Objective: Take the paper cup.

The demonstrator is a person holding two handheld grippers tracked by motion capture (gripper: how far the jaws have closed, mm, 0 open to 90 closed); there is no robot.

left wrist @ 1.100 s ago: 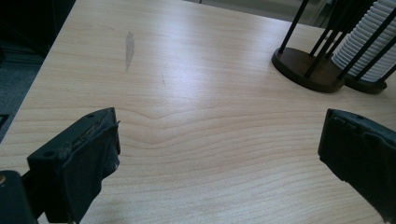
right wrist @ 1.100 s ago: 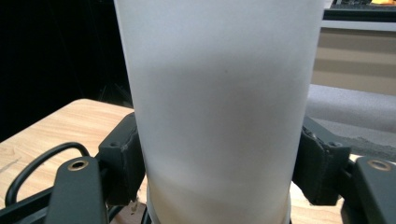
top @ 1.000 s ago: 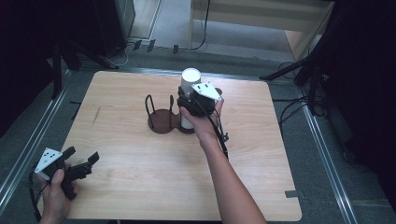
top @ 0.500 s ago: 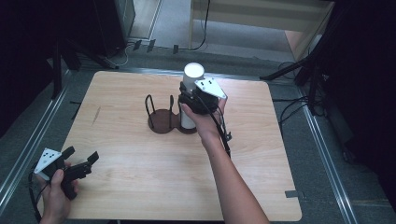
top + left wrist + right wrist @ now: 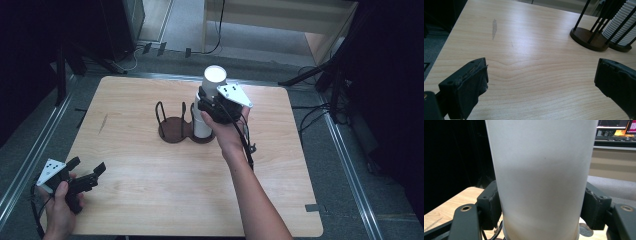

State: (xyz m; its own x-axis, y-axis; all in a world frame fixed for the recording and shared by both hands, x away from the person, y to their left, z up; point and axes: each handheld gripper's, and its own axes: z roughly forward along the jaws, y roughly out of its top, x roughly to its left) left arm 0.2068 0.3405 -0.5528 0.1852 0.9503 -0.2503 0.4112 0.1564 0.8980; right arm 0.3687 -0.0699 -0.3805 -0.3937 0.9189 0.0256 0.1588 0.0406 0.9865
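Gripping a white cup [image 5: 541, 180], the right gripper [image 5: 216, 106] has both pads pressed against the cup's sides. Cup: top of a white stack [image 5: 203, 122] seated in the right ring of a dark two-ring wire holder [image 5: 172, 127] near the table's middle. Change over the last second: cup top sits slightly higher above the stack, hand drawn up with it; judged to be one cup lifting free of the stack. Left ring of holder: empty. Left gripper [image 5: 85, 176]: jaws spread wide, grasping nothing, held over the near-left corner of the wooden table [image 5: 150, 200], well apart from the holder.
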